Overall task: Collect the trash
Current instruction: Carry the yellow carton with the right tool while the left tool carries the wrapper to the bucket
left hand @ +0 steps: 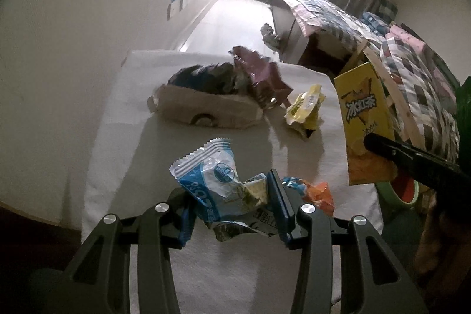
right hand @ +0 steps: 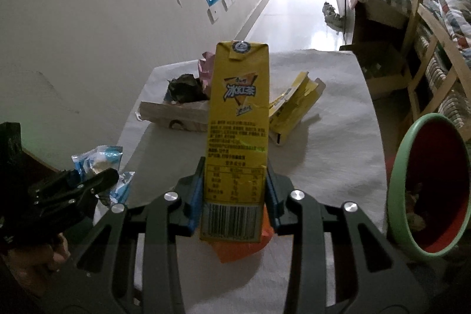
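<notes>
My left gripper (left hand: pixel 232 196) is shut on a blue-and-white snack wrapper (left hand: pixel 212 181) just above the white-clothed table (left hand: pixel 206 270); it also shows in the right wrist view (right hand: pixel 100 164). My right gripper (right hand: pixel 235 181) is shut on a tall yellow iced-tea carton (right hand: pixel 238 137), held upright over the table; the carton also shows at the right of the left wrist view (left hand: pixel 365 122). An orange wrapper (right hand: pixel 241 246) lies under the carton. A red bin with a green rim (right hand: pixel 432 190) stands to the right of the table.
On the table lie a brown paper bag with dark and purple wrappers (left hand: pixel 206 105), a crumpled yellow packet (left hand: pixel 306 108) and a torn yellow box (right hand: pixel 294 111). A wall runs along the left. A wooden frame and beds (right hand: pixel 426 19) stand on the right.
</notes>
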Tool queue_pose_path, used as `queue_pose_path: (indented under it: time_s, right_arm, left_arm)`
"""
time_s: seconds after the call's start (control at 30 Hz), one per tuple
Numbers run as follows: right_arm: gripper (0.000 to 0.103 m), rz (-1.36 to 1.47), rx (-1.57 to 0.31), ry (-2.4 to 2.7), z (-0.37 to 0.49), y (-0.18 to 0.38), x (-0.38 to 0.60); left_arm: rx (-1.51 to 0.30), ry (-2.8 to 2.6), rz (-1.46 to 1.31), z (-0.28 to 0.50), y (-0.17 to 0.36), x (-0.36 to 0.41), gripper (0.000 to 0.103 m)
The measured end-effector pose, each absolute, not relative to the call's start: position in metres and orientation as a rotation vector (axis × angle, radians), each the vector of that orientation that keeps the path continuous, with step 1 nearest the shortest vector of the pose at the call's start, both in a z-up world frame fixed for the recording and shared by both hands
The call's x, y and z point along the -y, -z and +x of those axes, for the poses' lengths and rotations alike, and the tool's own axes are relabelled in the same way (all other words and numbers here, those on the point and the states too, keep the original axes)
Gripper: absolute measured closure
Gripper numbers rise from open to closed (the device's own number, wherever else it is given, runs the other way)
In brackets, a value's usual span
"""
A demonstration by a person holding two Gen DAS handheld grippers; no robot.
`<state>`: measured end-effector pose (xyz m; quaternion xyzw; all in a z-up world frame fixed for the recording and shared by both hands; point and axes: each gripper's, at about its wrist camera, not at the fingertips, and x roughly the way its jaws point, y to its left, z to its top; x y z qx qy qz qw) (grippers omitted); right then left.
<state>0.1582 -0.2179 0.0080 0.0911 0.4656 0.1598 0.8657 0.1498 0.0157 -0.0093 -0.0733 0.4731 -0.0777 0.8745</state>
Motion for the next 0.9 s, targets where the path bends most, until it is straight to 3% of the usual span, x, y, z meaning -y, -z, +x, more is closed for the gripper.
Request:
queue_pose_path:
  time_s: [0.53,0.9]
  right_arm:
    - [0.069,0.213,-0.919,-0.288,0.126,-0.030,0.261]
    - [0.069,0.242,-0.906,-0.184,0.123,-0.030,0.326]
  left_arm:
    - [-0.927,0.214,-0.071,0.141,-0.028,0.039,0.062]
    - [-0.919,0.334,-0.028,0.158,-0.036,0.115,0.062]
